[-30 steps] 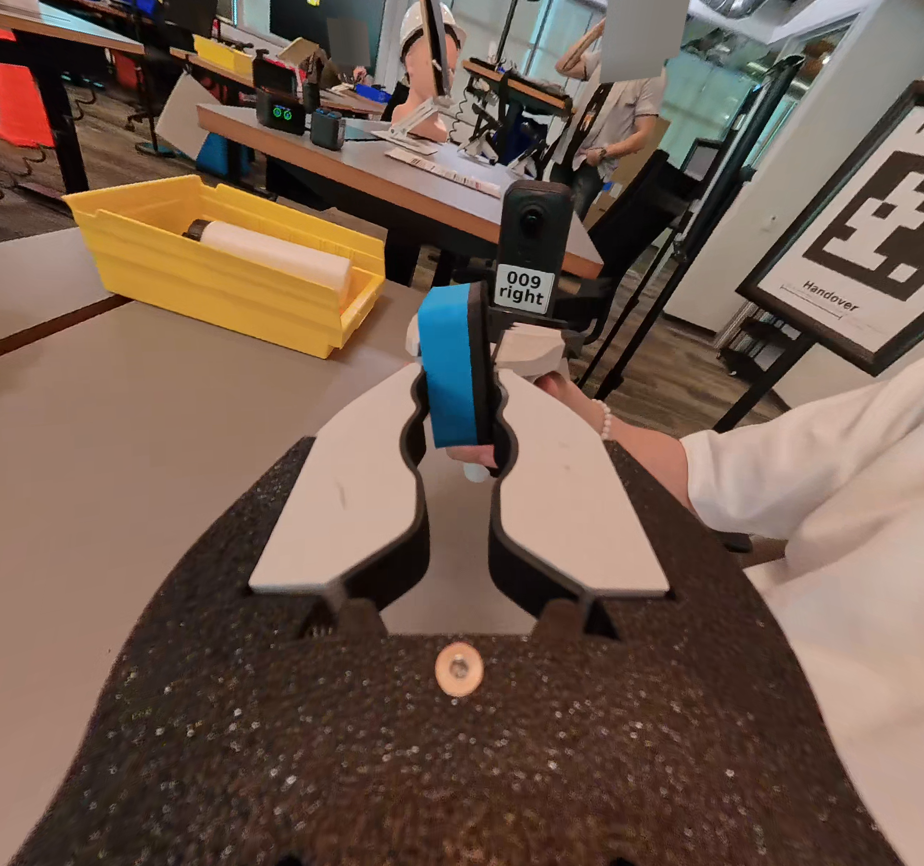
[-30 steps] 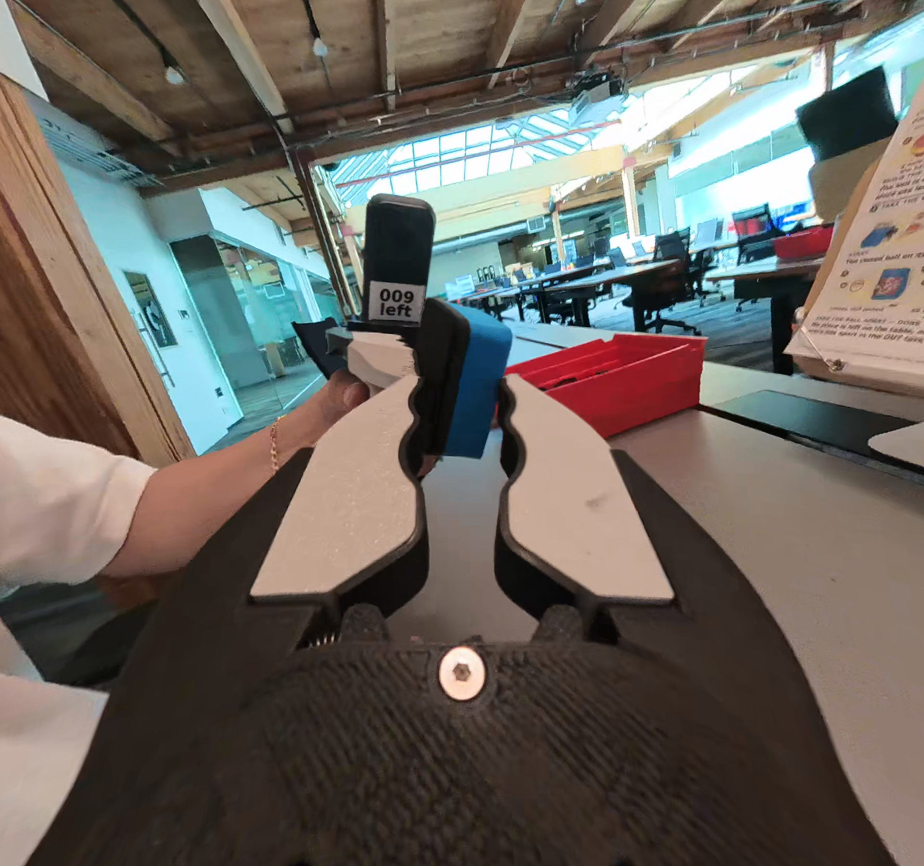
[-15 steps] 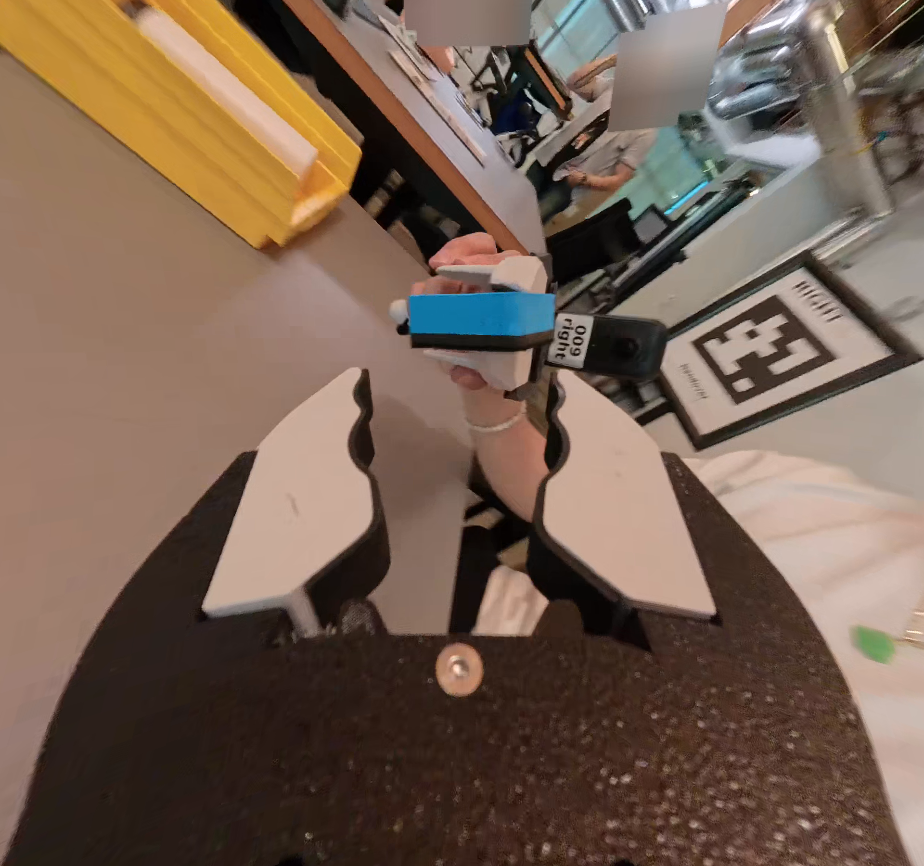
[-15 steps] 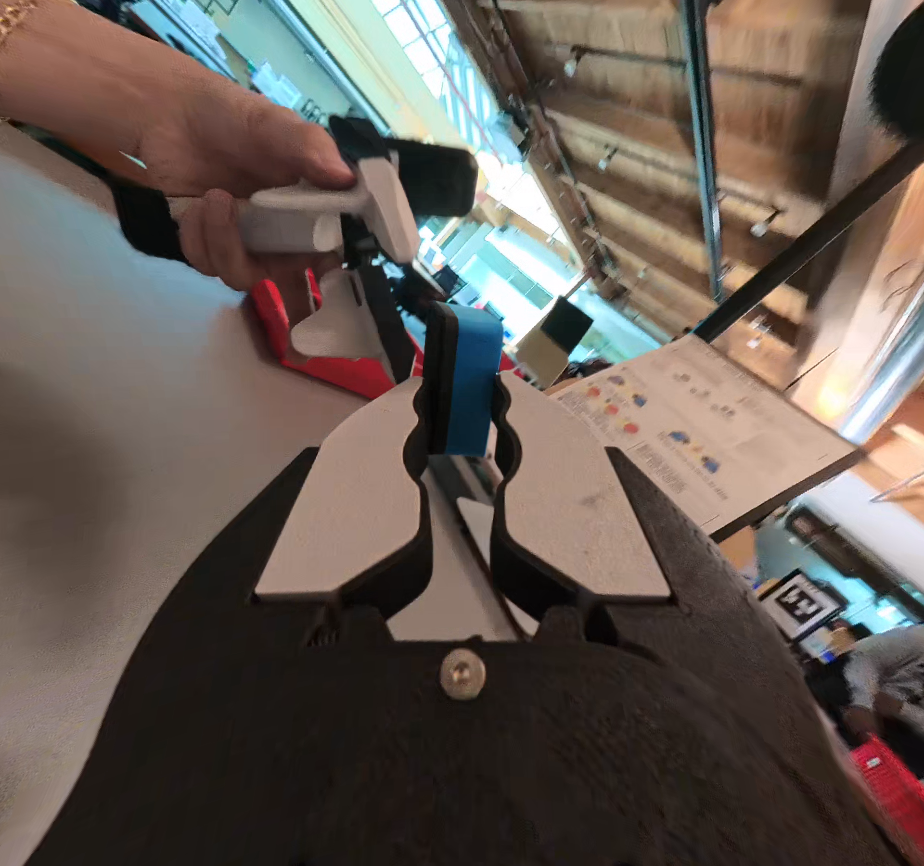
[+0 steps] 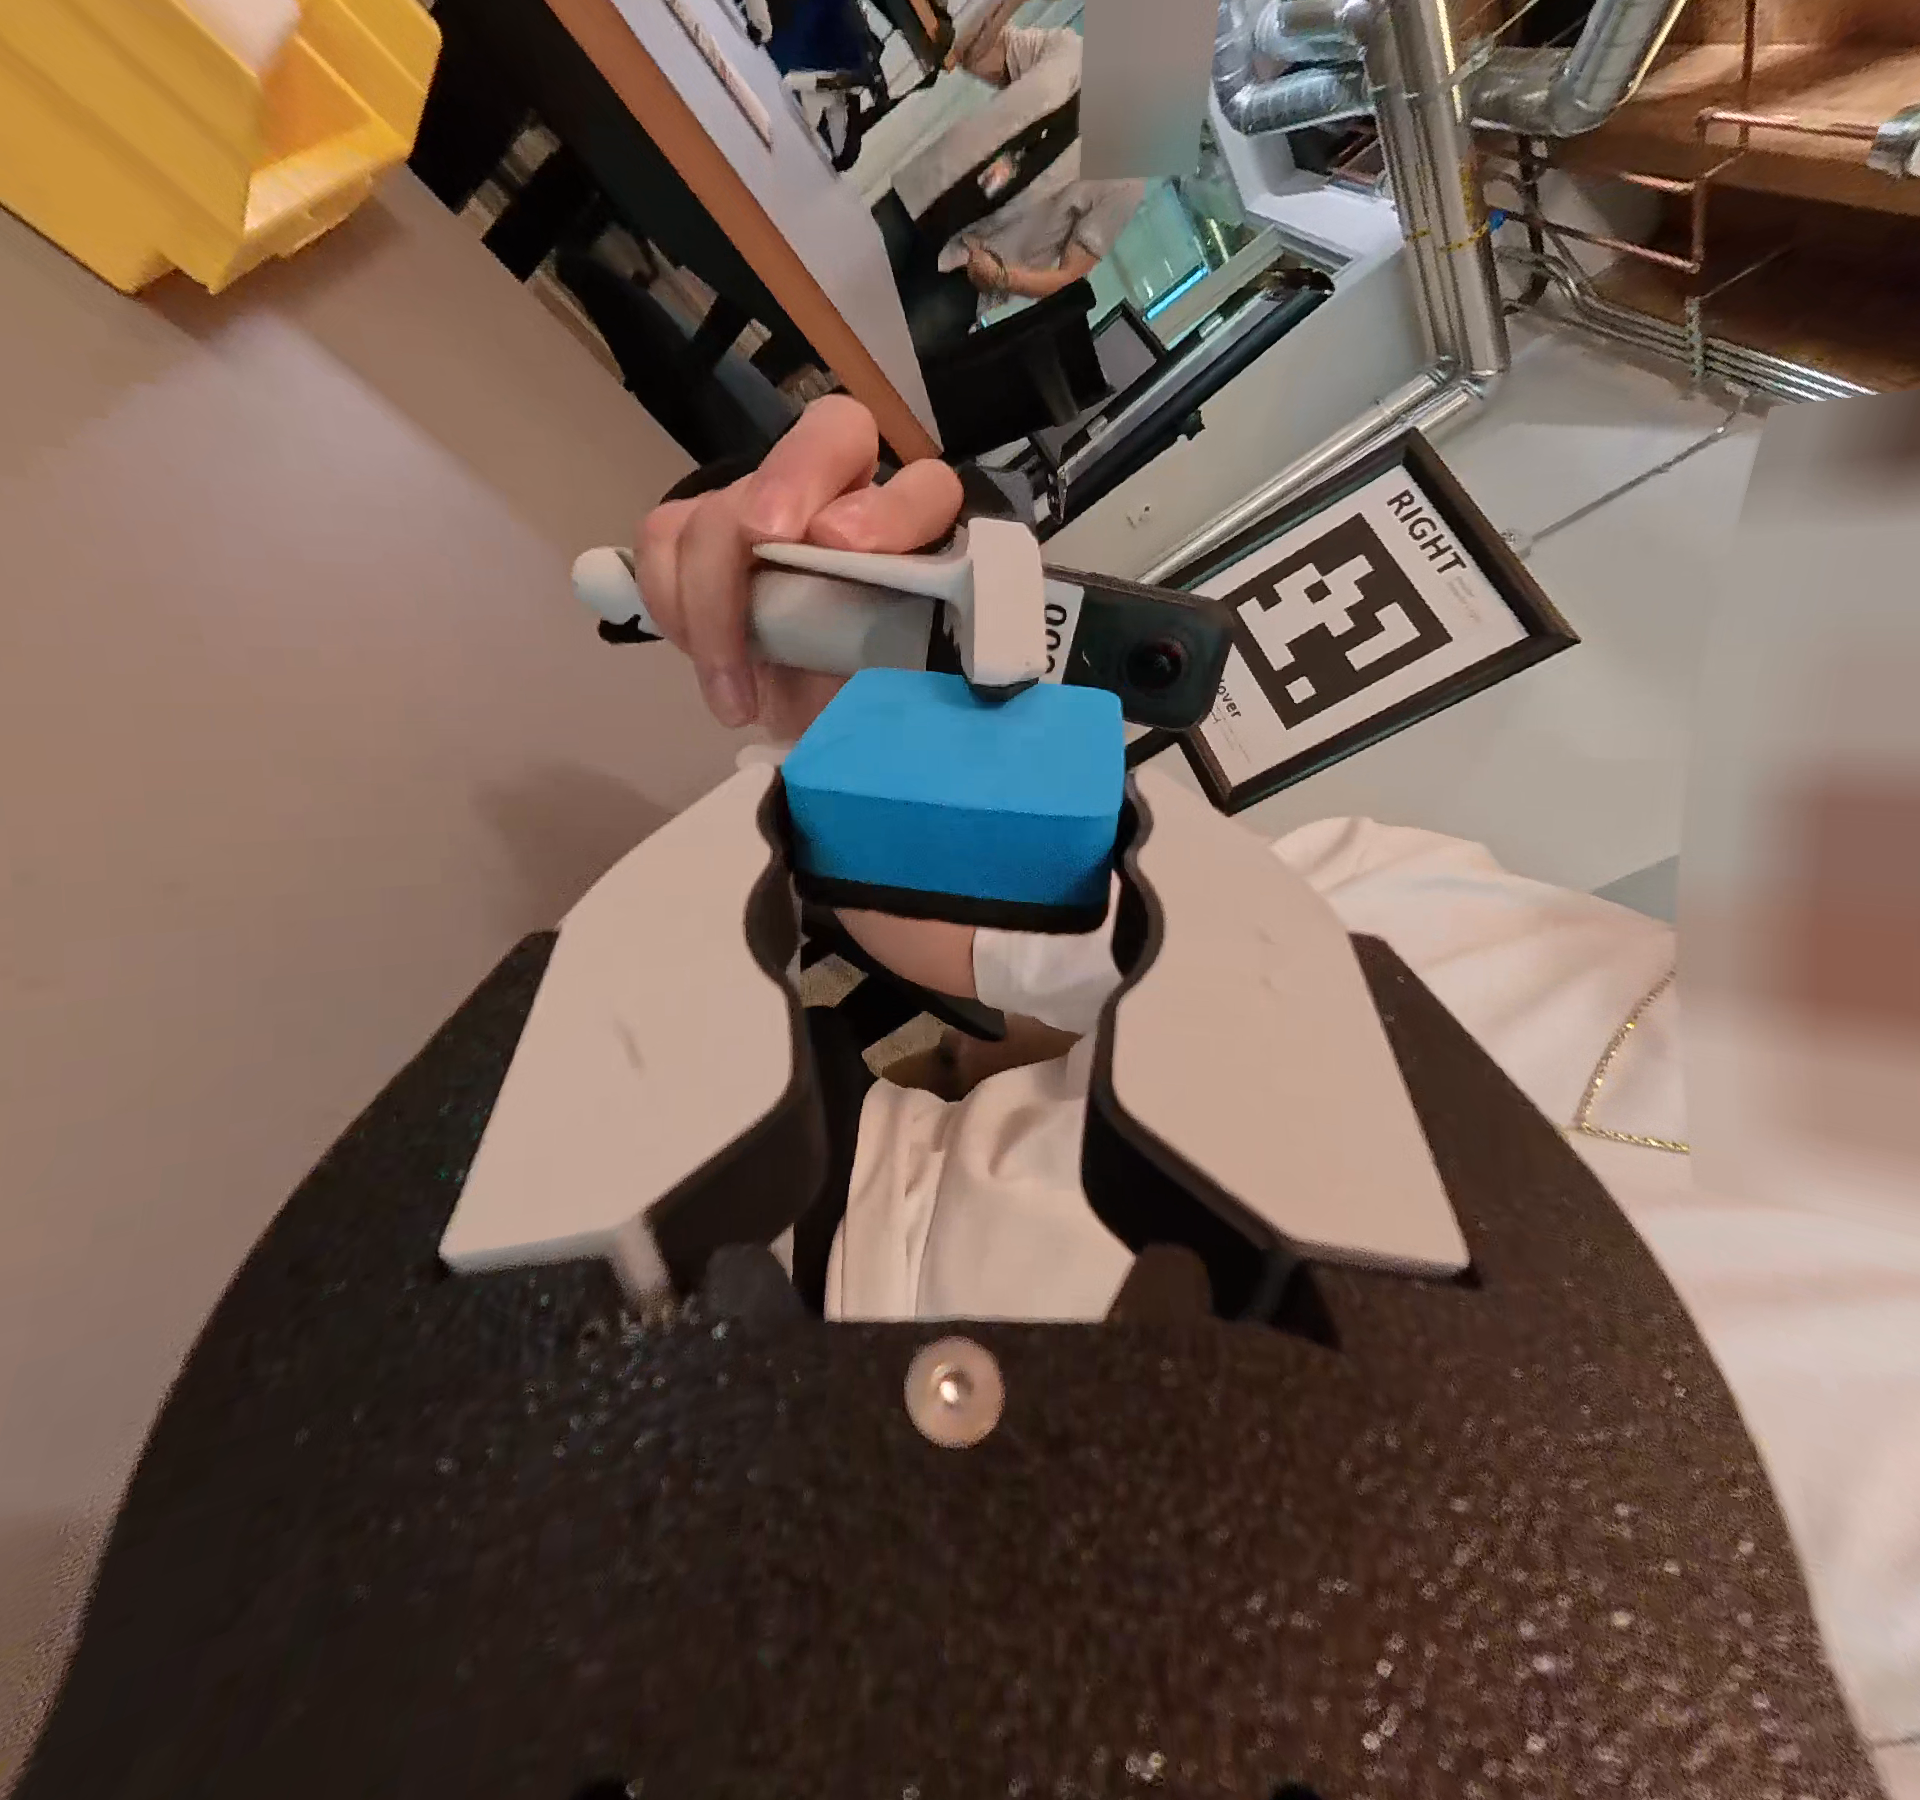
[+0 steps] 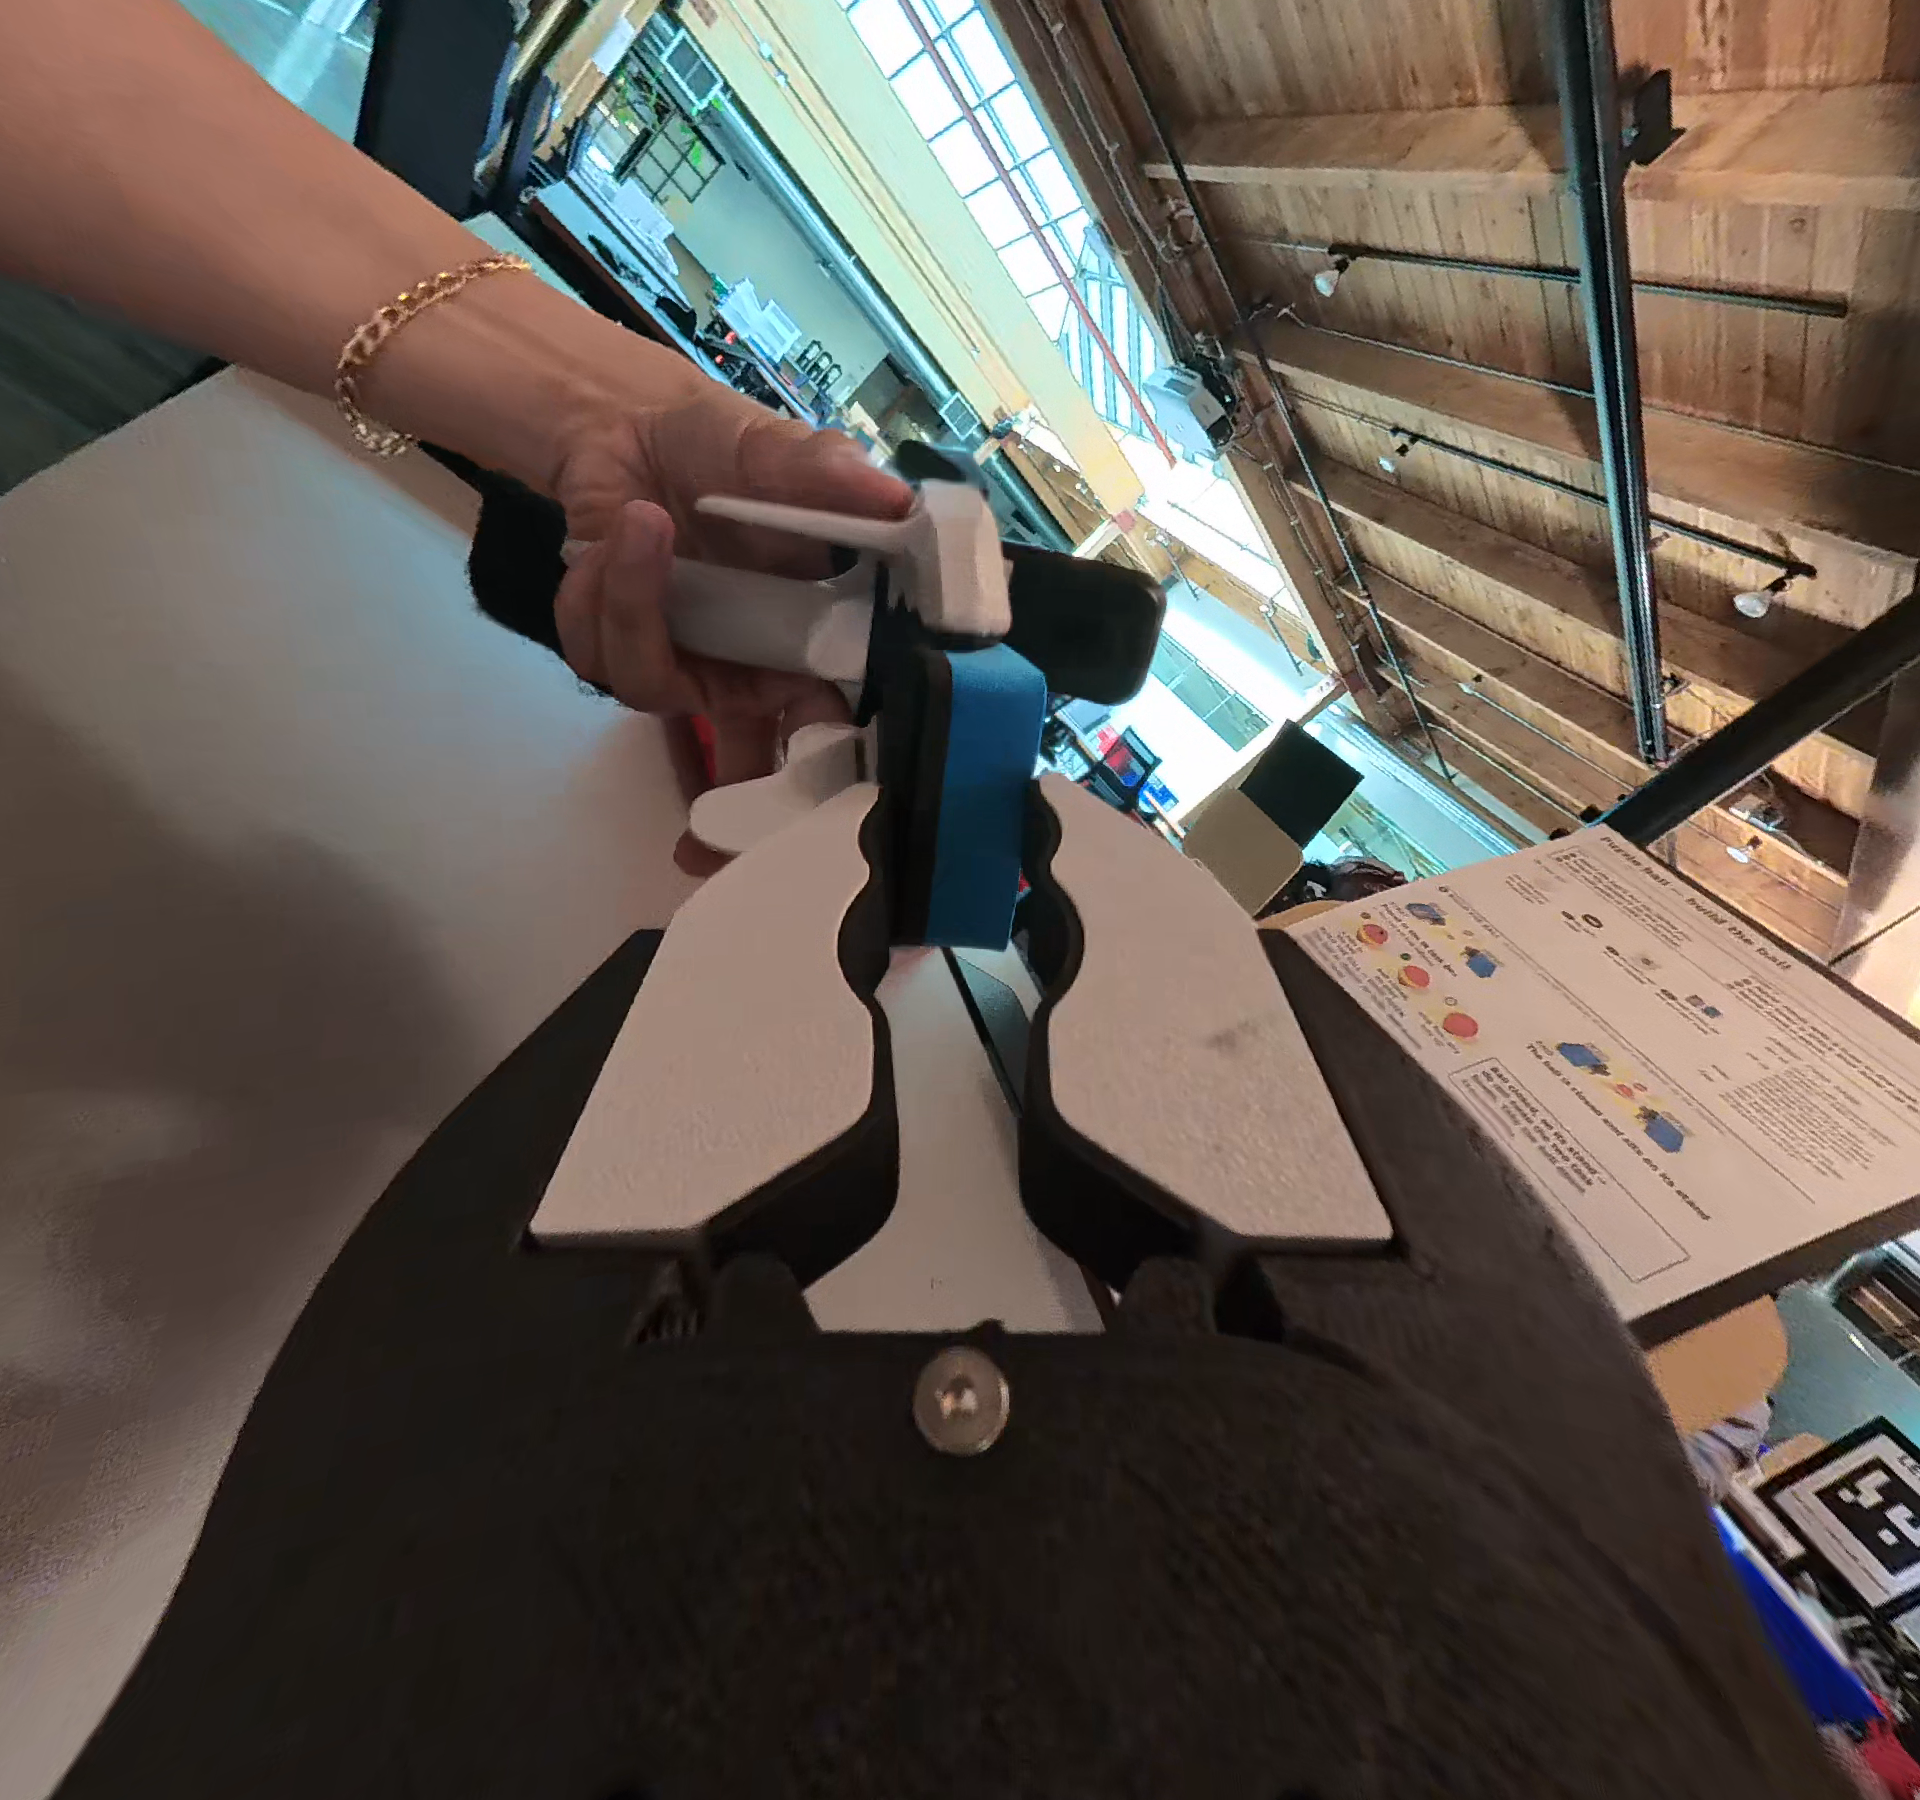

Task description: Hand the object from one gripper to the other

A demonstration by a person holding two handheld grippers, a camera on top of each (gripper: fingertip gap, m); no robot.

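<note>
A blue foam block (image 5: 951, 794) with a black underside is held in the air over the table. In the left wrist view my left gripper (image 5: 951, 820) has its two fingertips pressed against the block's two short sides. My right gripper (image 5: 997, 696), held by a hand, reaches the block from behind and above. In the right wrist view my right gripper (image 6: 961, 836) is shut on the block (image 6: 977, 794) across its thickness. The left gripper's white finger (image 6: 769, 800) lies beside the block, and a hand holds that gripper's handle.
A yellow bin (image 5: 135, 140) with a white roll stands at the table's far left. The grey tabletop (image 5: 260, 607) lies below. A framed marker sign (image 5: 1351, 607) stands behind. An instruction board (image 6: 1558, 1044) is on the right. People sit at desks far off. The tips of both grippers are at nearly the same place.
A second ago the left gripper held the block and the right closed on it. The left let go and turned. Now the left fingers are around the block again, across its width.
</note>
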